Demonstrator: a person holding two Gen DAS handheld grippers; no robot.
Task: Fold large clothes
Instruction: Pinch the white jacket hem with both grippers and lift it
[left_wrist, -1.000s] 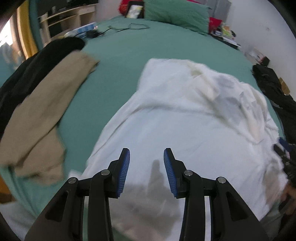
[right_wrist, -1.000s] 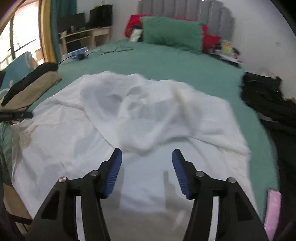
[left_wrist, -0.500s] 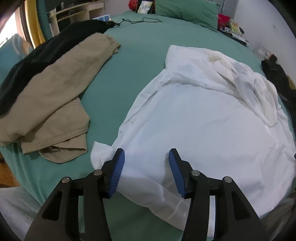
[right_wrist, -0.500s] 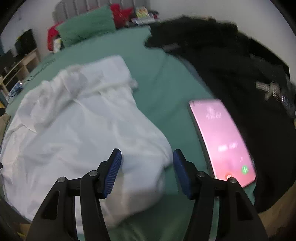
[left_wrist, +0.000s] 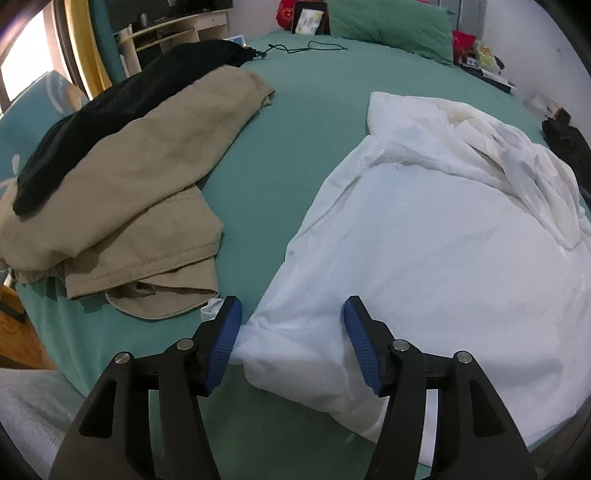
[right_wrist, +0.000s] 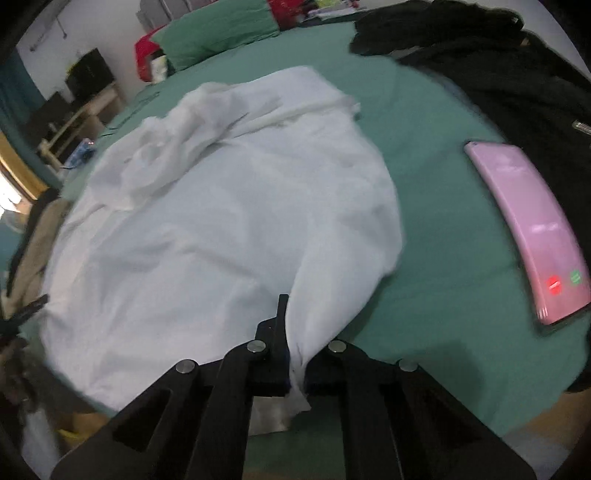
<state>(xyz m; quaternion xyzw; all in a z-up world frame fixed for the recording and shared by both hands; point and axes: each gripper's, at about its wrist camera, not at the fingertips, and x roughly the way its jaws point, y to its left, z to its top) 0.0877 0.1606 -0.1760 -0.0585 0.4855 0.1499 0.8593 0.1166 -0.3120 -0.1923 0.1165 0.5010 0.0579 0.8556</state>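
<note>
A white garment lies spread on a green bed, its long axis running from the near hem toward the pillow. The right gripper has its jaws closed on the near right corner, cloth bunched between them. The left gripper stands with jaws open, straddling the near left corner without pinching it. The next move likely turns on the left jaws closing there, so both near corners can be carried up the bed together
</note>
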